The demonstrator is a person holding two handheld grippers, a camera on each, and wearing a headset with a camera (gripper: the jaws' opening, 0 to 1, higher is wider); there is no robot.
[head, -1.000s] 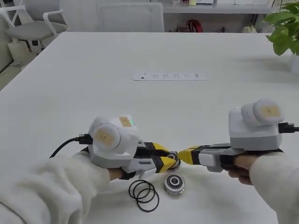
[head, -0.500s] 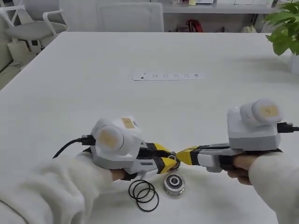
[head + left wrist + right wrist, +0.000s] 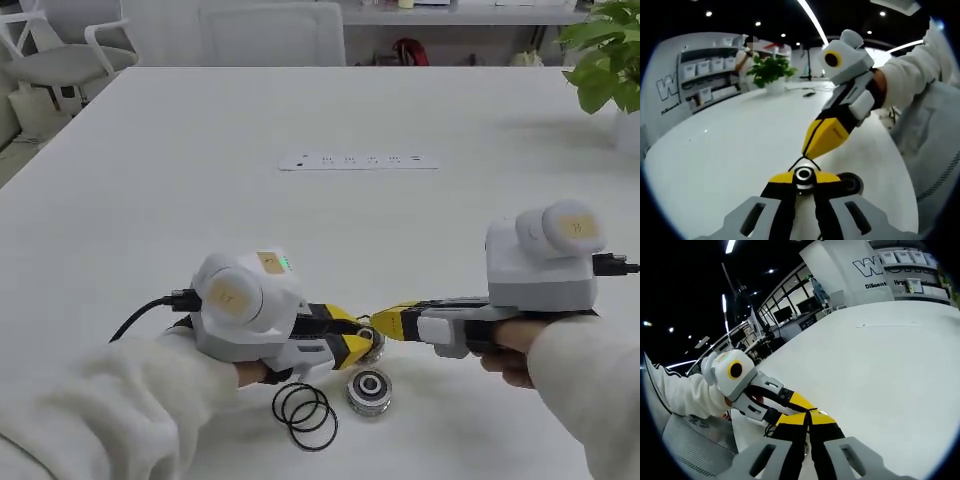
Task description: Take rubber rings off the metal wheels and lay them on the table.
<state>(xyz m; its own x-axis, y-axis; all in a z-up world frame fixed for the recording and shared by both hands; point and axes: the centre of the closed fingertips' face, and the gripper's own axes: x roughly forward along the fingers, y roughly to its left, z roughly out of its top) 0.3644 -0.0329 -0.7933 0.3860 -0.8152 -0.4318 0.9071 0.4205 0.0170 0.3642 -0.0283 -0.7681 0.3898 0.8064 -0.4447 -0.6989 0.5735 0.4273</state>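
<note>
**Status: Ring Removal at the Held Wheel**

The left hand-held gripper (image 3: 357, 345) has its jaws clamped on a metal wheel (image 3: 804, 174), held just above the counter (image 3: 200, 180) near its front edge. The right hand-held gripper (image 3: 385, 323) meets it tip to tip. Its jaws are together, pinching a rubber ring (image 3: 799, 162). In the left gripper view the ring runs as a thin black loop from that tip down to the held wheel.

A second metal wheel (image 3: 369, 390) lies flat on the counter just below the two tips. Three loose rubber rings (image 3: 305, 411) lie overlapping just beside it, on its left.

A power strip (image 3: 358, 161) lies mid-counter, well apart. A plant (image 3: 600, 50) stands at the far right corner.
</note>
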